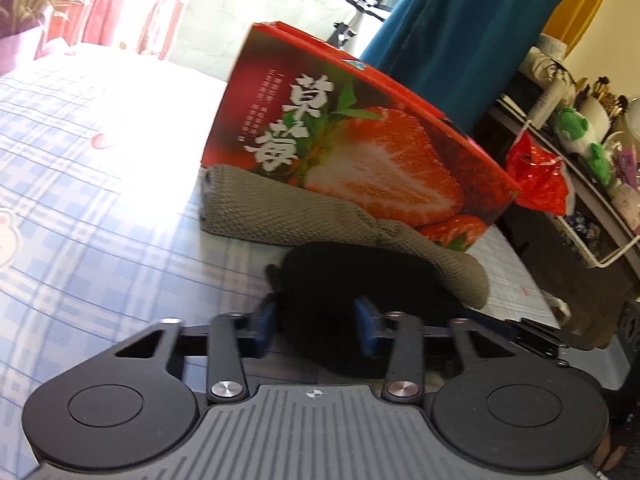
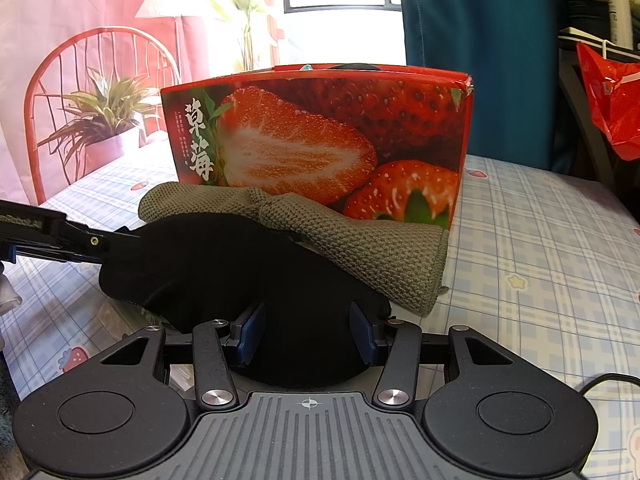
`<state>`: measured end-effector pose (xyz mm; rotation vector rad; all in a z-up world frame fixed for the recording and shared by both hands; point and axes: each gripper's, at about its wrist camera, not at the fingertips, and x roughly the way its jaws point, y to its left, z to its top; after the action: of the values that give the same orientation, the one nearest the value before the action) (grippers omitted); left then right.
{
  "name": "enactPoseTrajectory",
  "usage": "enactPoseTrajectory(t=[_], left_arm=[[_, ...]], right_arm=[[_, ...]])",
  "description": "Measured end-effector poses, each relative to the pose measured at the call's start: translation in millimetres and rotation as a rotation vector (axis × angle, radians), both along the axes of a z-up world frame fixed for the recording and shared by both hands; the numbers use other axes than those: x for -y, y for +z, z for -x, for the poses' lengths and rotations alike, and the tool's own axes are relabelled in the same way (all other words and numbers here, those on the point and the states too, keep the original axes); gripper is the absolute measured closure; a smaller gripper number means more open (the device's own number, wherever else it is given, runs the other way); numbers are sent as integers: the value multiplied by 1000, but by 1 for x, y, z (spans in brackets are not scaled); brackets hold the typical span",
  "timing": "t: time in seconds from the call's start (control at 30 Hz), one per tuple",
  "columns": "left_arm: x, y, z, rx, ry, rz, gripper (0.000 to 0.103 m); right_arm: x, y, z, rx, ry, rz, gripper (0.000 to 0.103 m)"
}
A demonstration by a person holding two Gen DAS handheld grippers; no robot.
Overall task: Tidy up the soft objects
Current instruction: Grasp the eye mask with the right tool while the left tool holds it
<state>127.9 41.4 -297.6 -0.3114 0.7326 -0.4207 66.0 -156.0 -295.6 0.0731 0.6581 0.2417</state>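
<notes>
Two grippers, two soft items, one box. One black soft cloth item (image 2: 224, 264) lies on the checked tablecloth (image 2: 540, 260) in front of one red strawberry box (image 2: 320, 136). One grey-green knitted sock (image 2: 360, 248) lies along the foot of the box, its open end draped over the black item's far edge.

The right gripper (image 2: 306, 332) has both blue pads partly closed on the near end of the black item, cloth filling the gap between them. The left gripper (image 1: 316, 328) has its jaws narrowed on the other end of the same black item; the pads sit against the cloth on both sides, though this view is blurred. In the right wrist view the left gripper (image 2: 120, 238) reaches in from the left edge to that end of the black cloth. So the single black piece is held at two ends, and the sock is not in either gripper.

Background count:
- one red wire chair (image 2: 100, 80)
- one potted plant (image 2: 108, 120)
- one red plastic bag (image 2: 608, 104)
- one teal curtain (image 2: 480, 60)
- one green plush toy (image 1: 580, 136) on a cluttered shelf, right side of the left wrist view
</notes>
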Motion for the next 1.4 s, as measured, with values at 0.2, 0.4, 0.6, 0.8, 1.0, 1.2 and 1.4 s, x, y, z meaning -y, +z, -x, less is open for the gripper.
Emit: enactPoseTrajectory(t=[0.2, 0.4, 0.6, 0.8, 1.0, 1.2, 1.4], left_arm=[[-3, 4, 3, 42, 23, -30, 81], [-6, 6, 3, 54, 65, -59, 82], [-7, 1, -2, 14, 97, -86, 82], [-6, 0, -2, 16, 94, -100, 82], [-4, 0, -2, 20, 93, -108, 82], [3, 0, 0, 25, 42, -109, 82], [5, -1, 0, 27, 36, -108, 82]], right_arm=[[1, 0, 1, 7, -4, -12, 56], [11, 3, 8, 54, -60, -73, 36], [15, 0, 4, 17, -68, -94, 36], [16, -3, 2, -31, -67, -131, 37], [21, -3, 6, -59, -108, -217, 37], [31, -4, 6, -93, -150, -358, 40], [48, -4, 14, -32, -225, -480, 66]])
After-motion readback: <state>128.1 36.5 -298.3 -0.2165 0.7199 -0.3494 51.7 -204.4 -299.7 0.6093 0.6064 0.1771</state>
